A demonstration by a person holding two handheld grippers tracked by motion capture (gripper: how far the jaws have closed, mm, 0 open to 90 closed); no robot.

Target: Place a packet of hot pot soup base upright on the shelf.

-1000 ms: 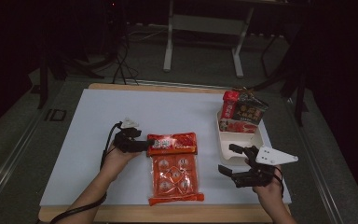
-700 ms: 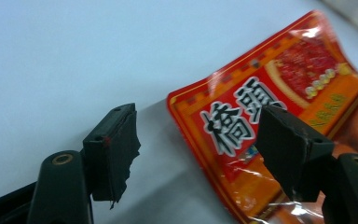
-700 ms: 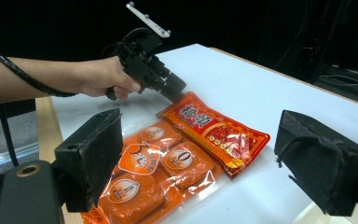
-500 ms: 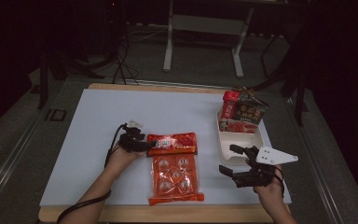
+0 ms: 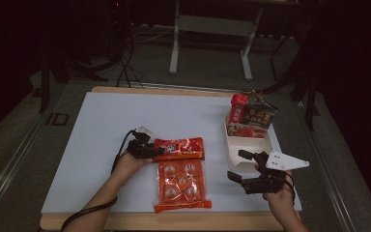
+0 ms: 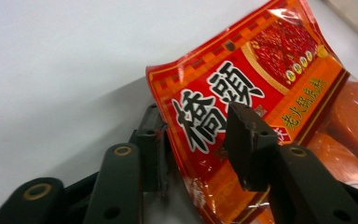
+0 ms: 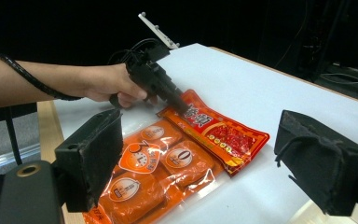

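While the left gripper [image 5: 150, 151] lies low on the white tabletop [image 5: 101, 125], its two black jaws straddle the near end of a flat red foil sachet with large printed characters [image 6: 242, 93]. Those jaws have just been closing, with the sachet's end between them; in the left gripper view one pad lies over the printed face and the other sits at the curled edge, but a firm pinch cannot be confirmed. In the high view the sachet [image 5: 179, 147] lies near the middle of the table, its lower edge overlapping the top of a larger clear-fronted orange packet holding several round-labelled portions [image 5: 179, 181].

Judging by its crinkled, lifting corner, the sachet is probably light, soft and floppy, with a glossy skin that could slip. The sealed end border looks like the best hold, since the filled middle would likely bulge or sag.

Well apart to the right, the right gripper [image 5: 245, 175] hovers with jaws spread wide and nothing between them. Beyond it stands a white rectangular plastic tray [image 5: 232, 145] with a red and black printed carton [image 5: 252, 115] propped at its far end. Bare tabletop stretches left and beyond the sachet, offering open room; the table's near wooden edge [image 5: 125, 221] lies close below the orange packet.
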